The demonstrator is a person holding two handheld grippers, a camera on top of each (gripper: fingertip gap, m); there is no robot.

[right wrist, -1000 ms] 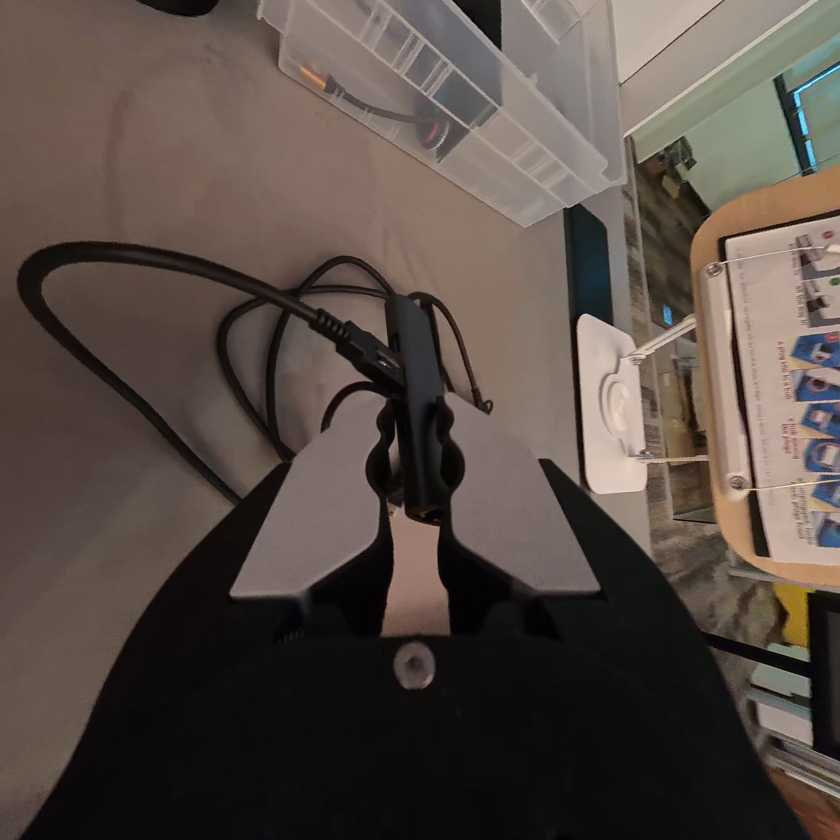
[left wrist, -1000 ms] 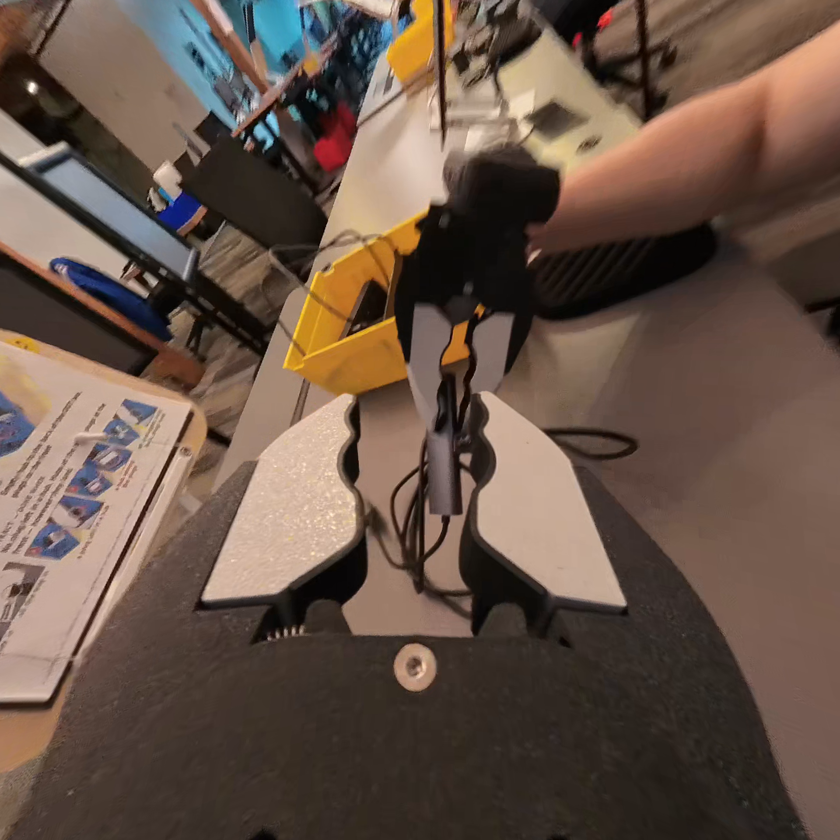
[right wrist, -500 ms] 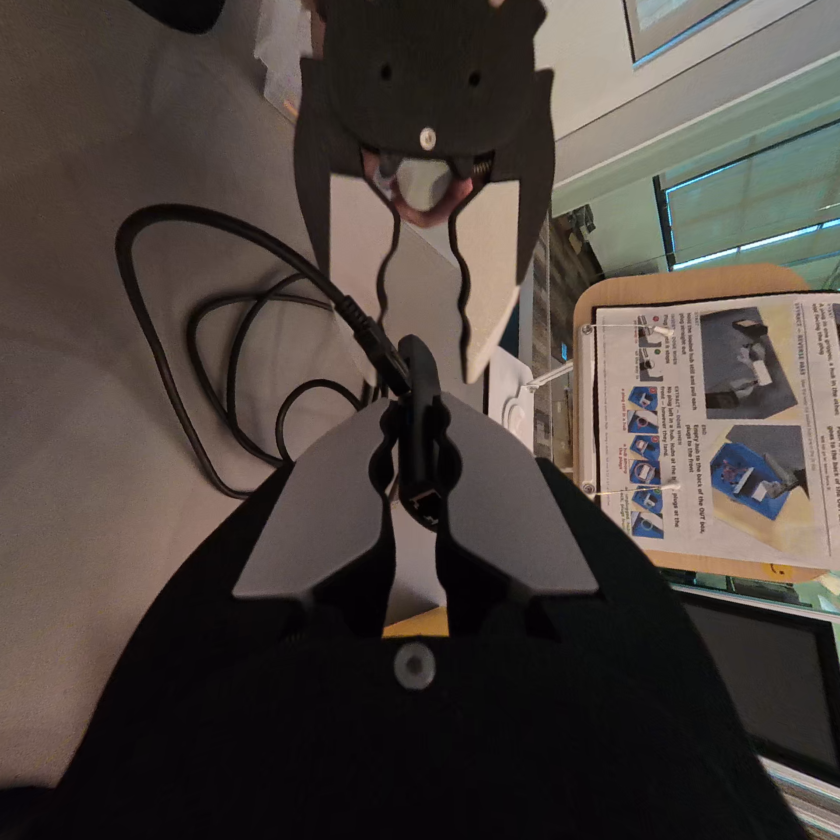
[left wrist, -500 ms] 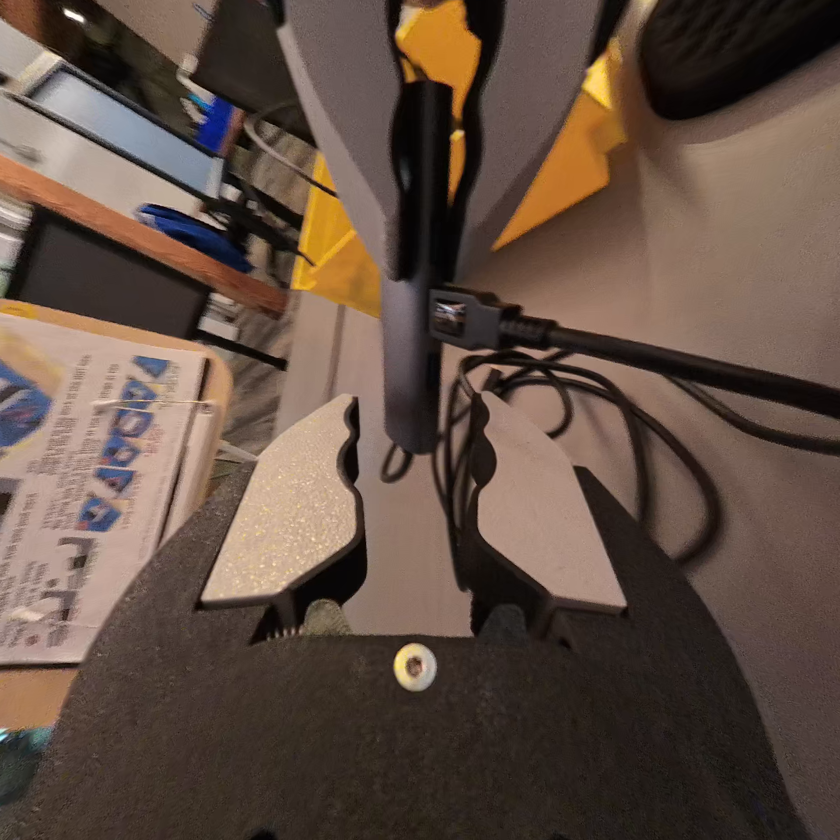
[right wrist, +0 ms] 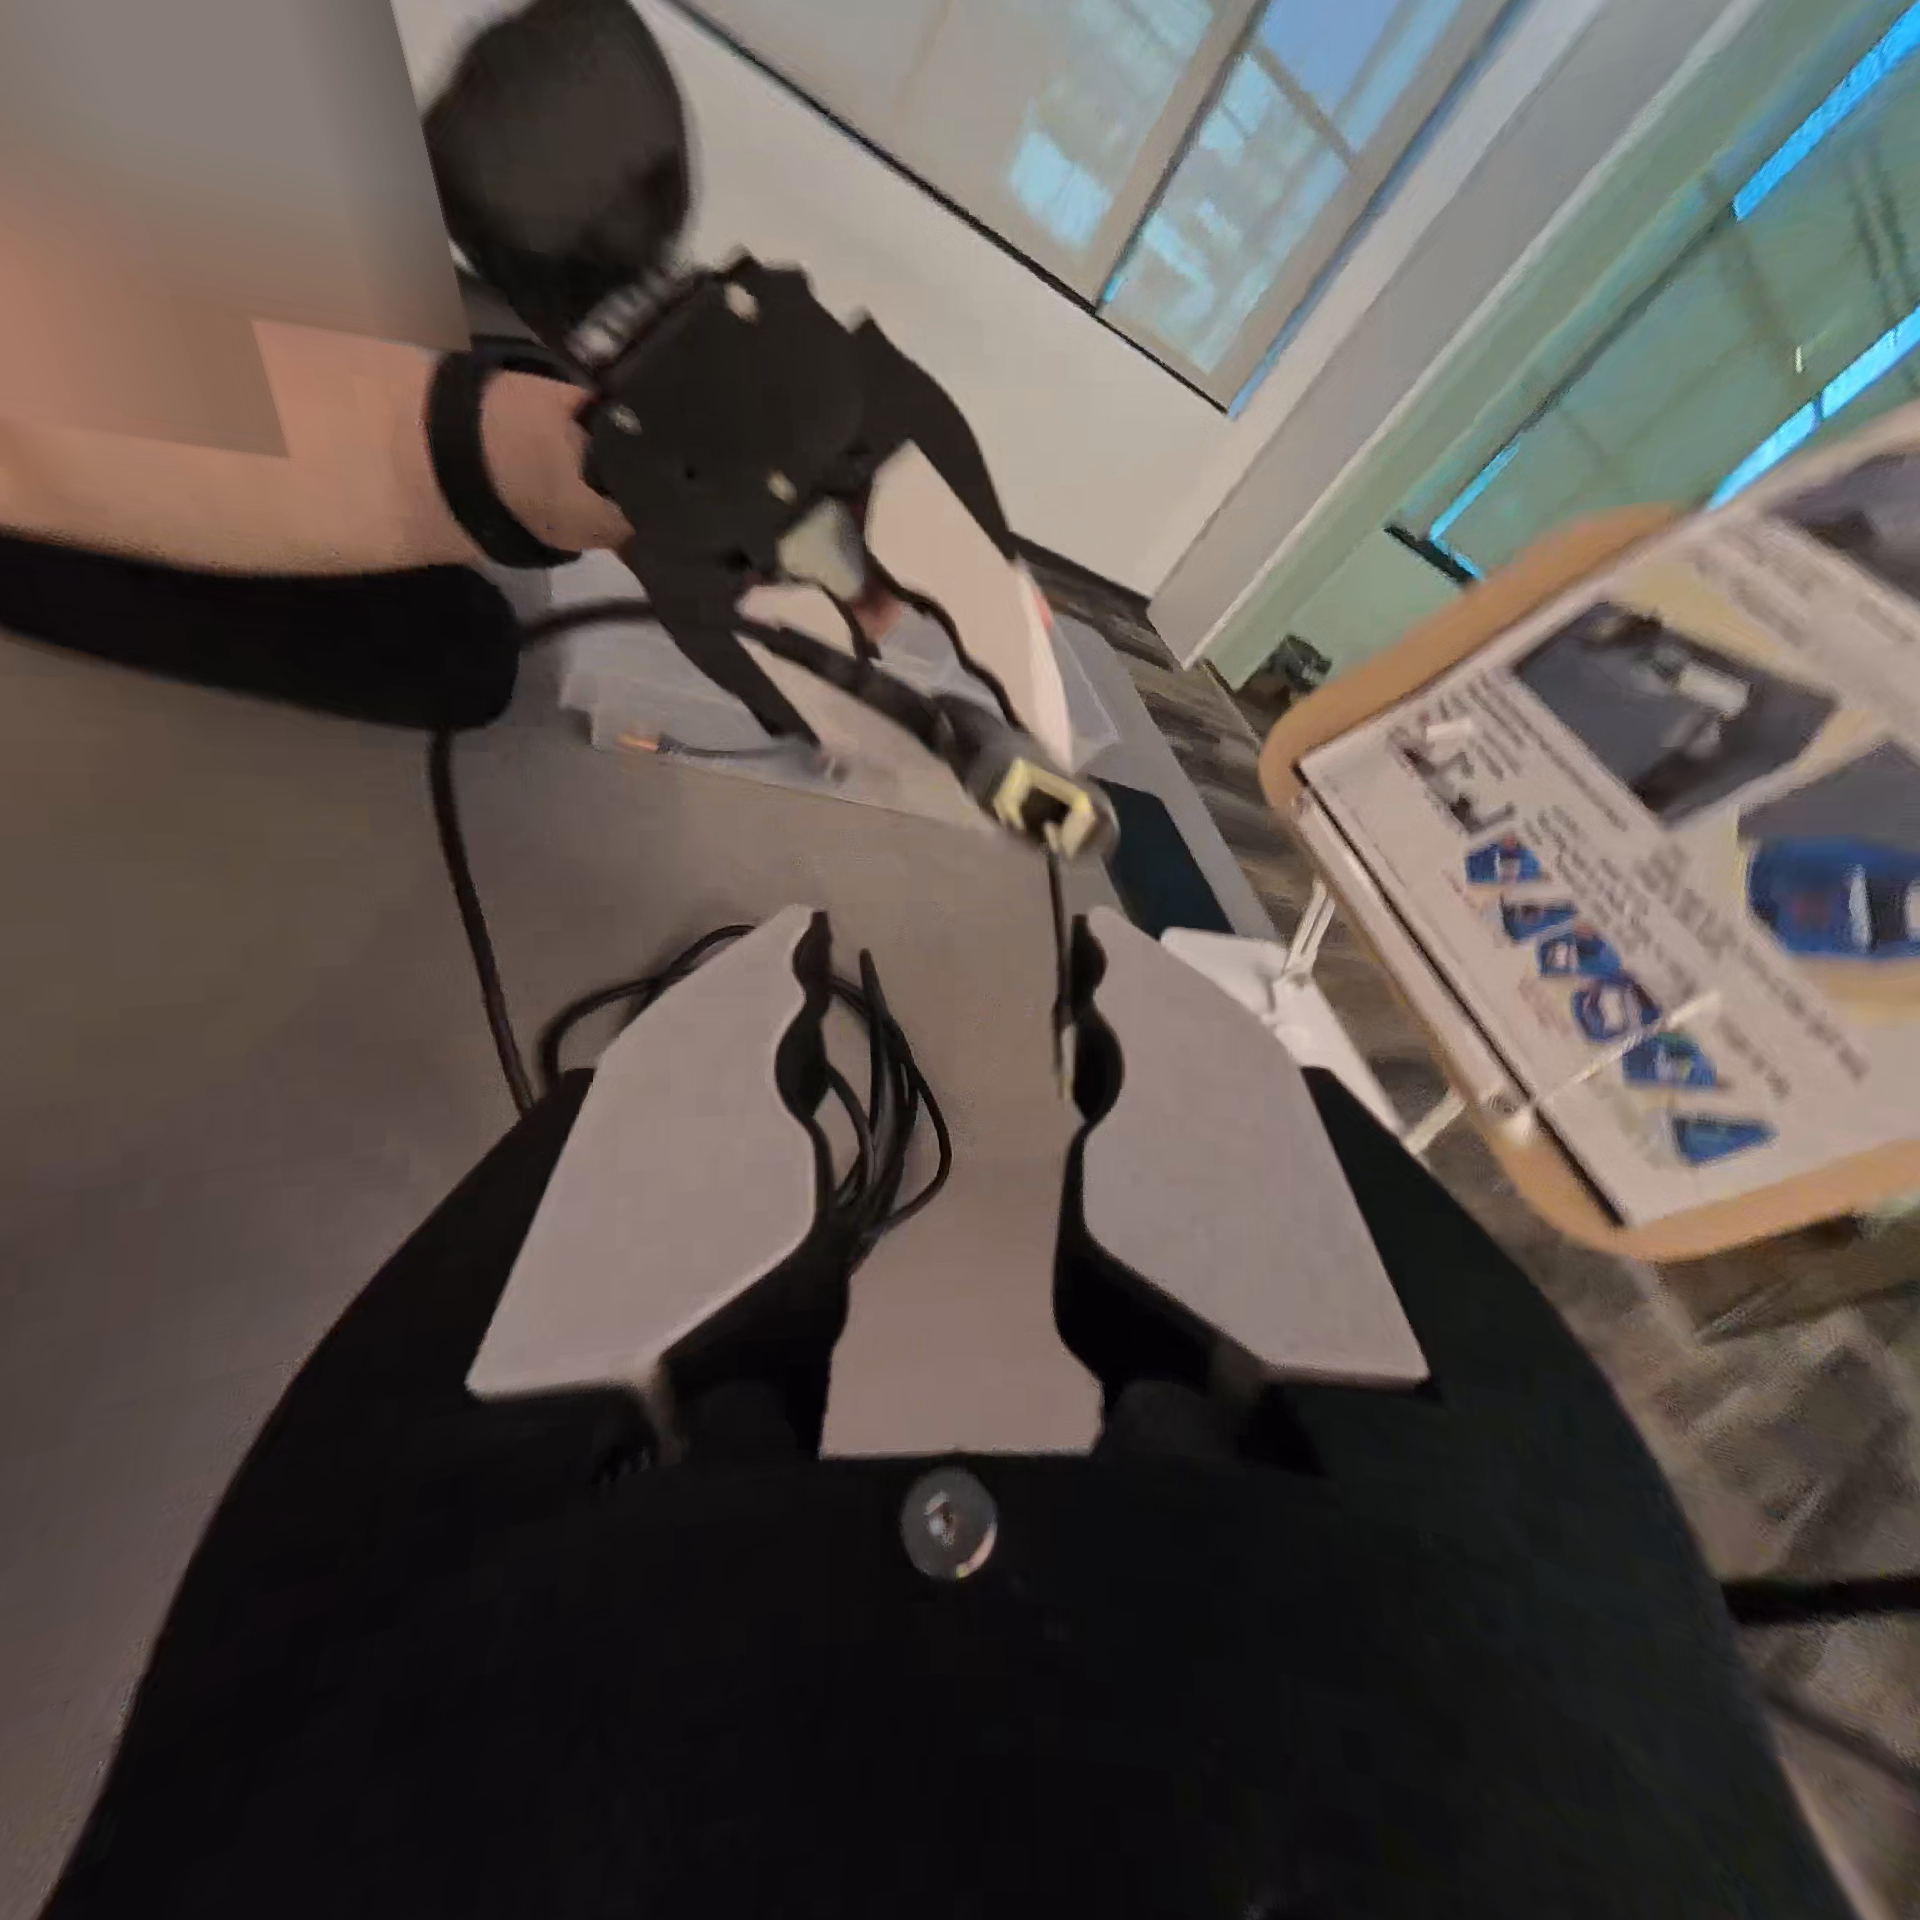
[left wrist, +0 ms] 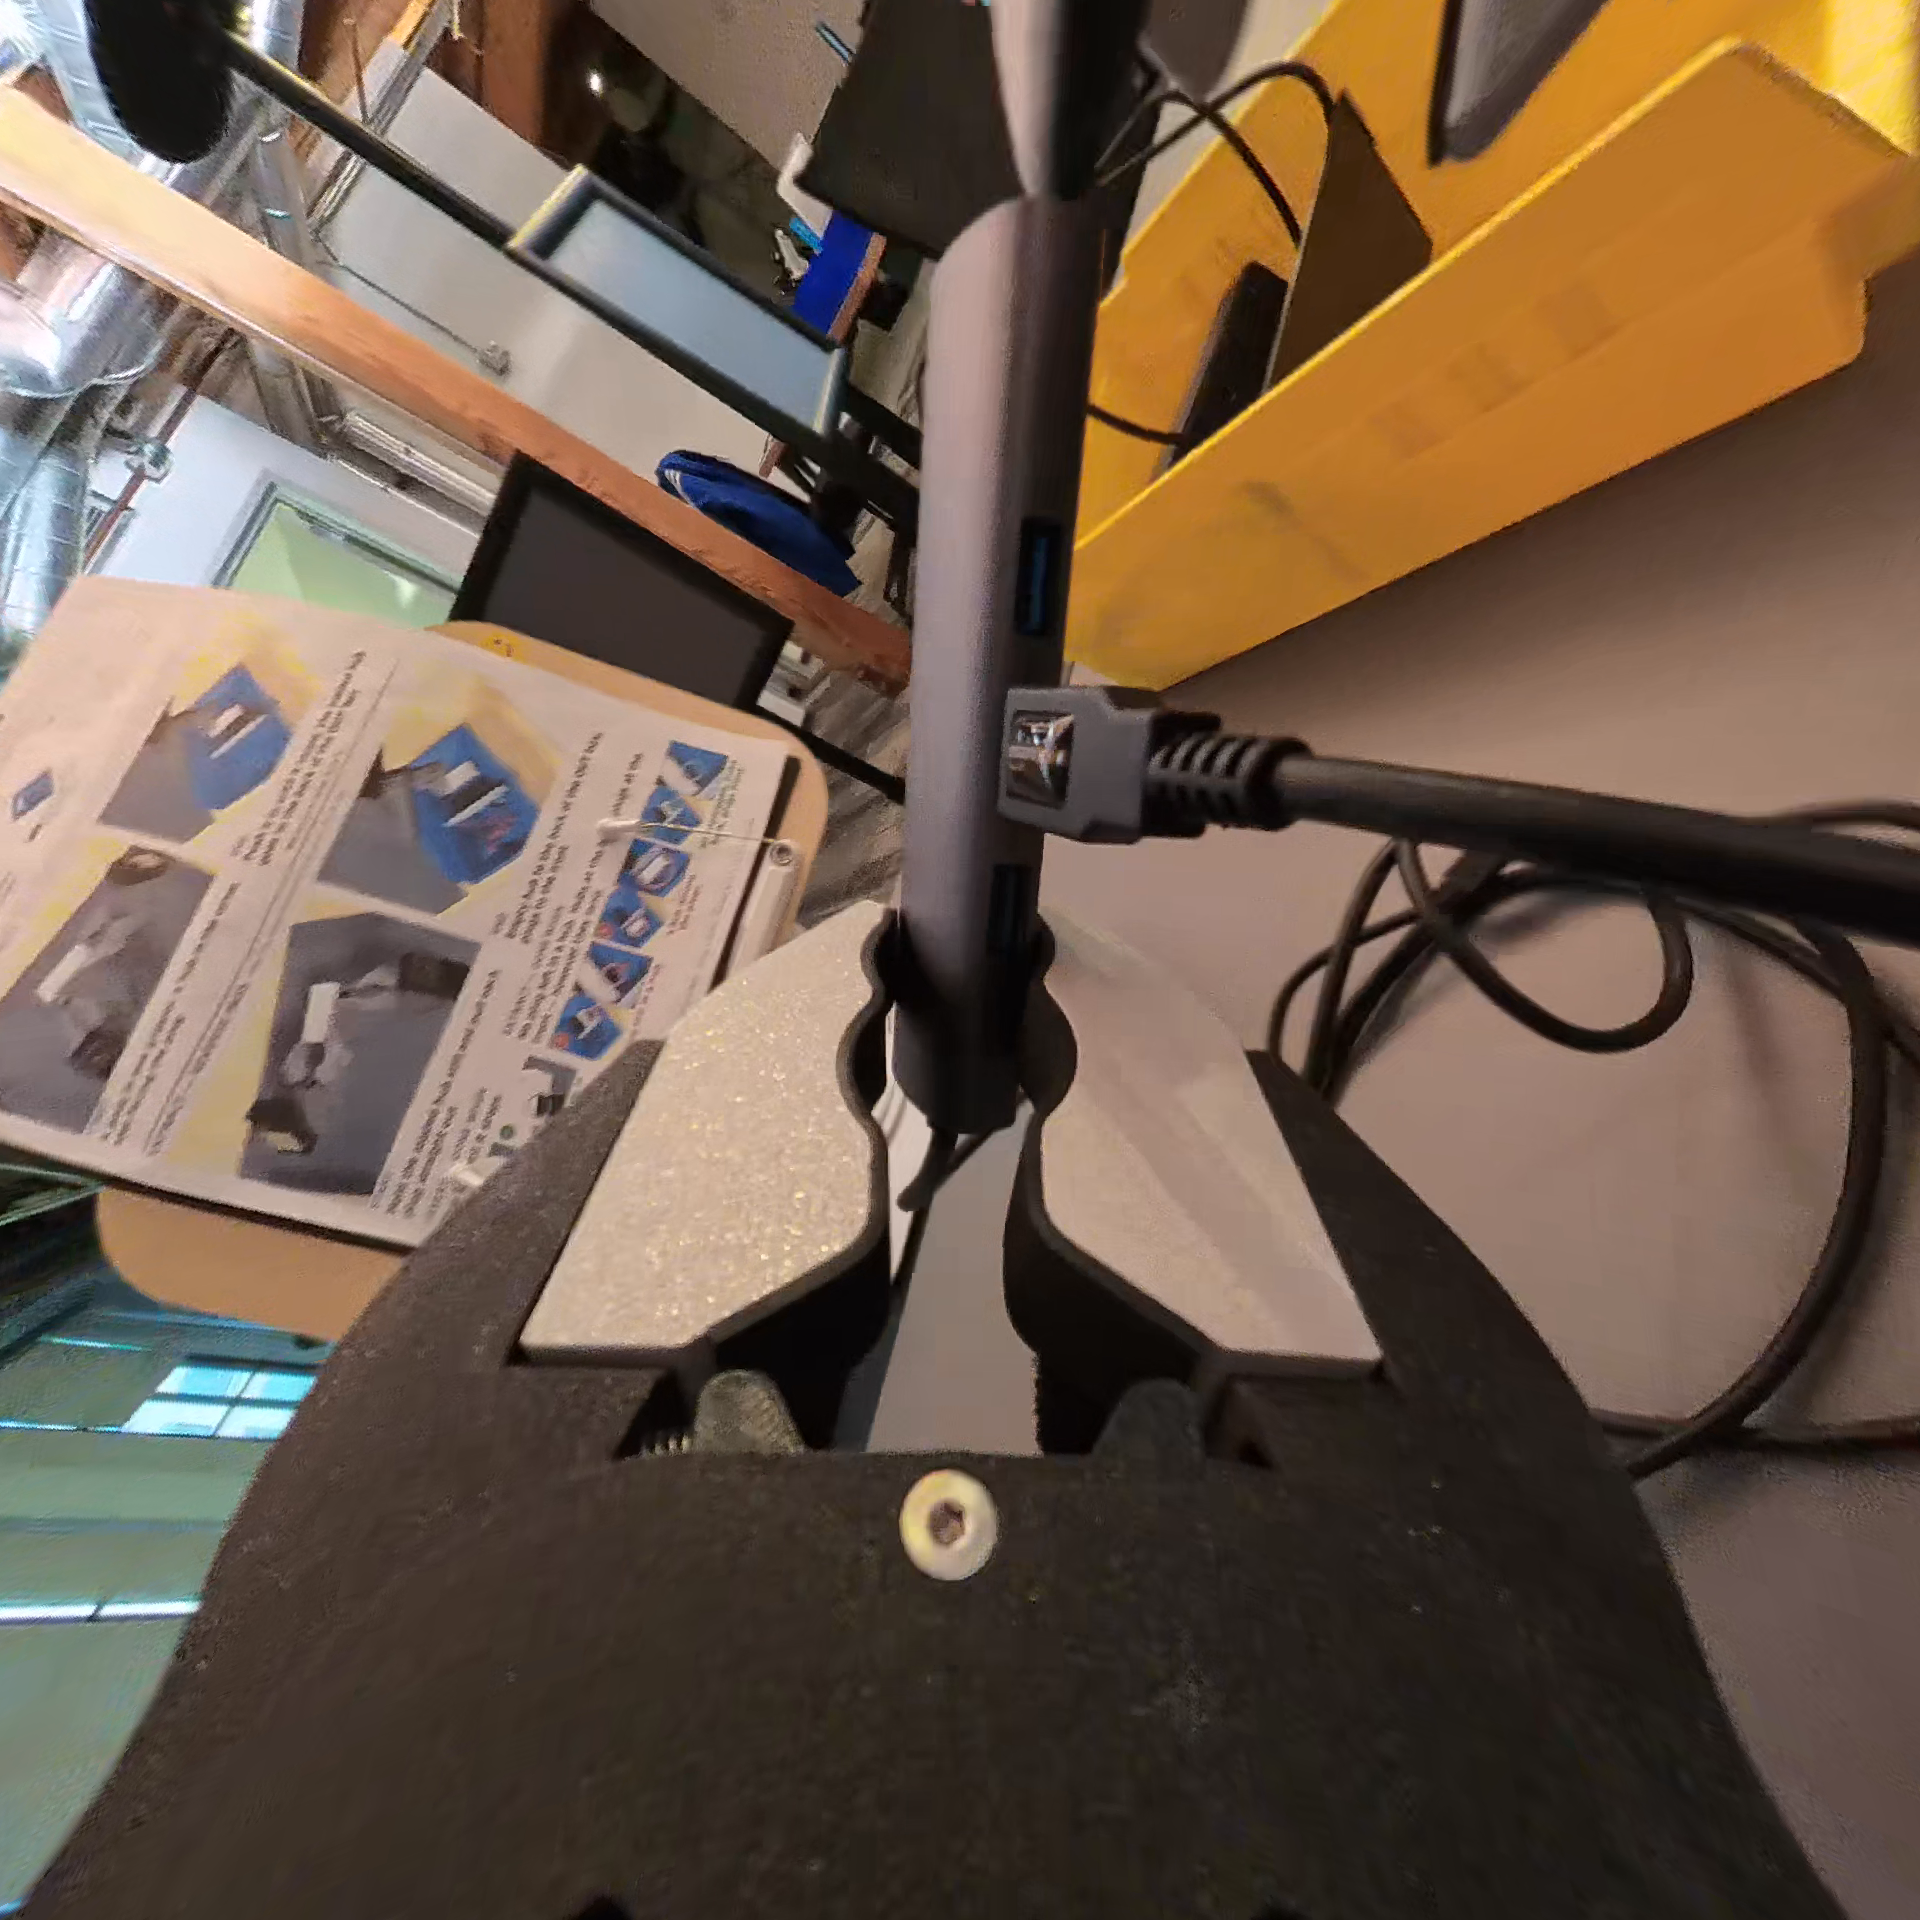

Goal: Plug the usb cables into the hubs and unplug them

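Note:
My left gripper [left wrist: 961,935] is shut on the lower end of a dark grey usb hub [left wrist: 987,582], which it holds upright above the grey table [left wrist: 1558,1195]. A black usb plug [left wrist: 1081,769] sits in a side port of the hub, and its thick cable [left wrist: 1558,831] runs off to the right. My right gripper [right wrist: 951,925] is open and empty, low over a tangle of thin black cables [right wrist: 883,1122]. In the right wrist view the left gripper [right wrist: 925,727] shows farther off, held in a hand, with the hub's end port [right wrist: 1044,805] facing me.
A yellow bin [left wrist: 1455,364] stands behind the hub. An instruction sheet on a wooden board [left wrist: 364,883] stands off the table's edge; it also shows in the right wrist view [right wrist: 1662,883]. A clear plastic organiser [right wrist: 665,707] lies behind the left gripper. A person's forearm [right wrist: 260,623] reaches in.
The hub passed from my right gripper to my left. The left gripper closed on its end. The right gripper opened and drew back from it.

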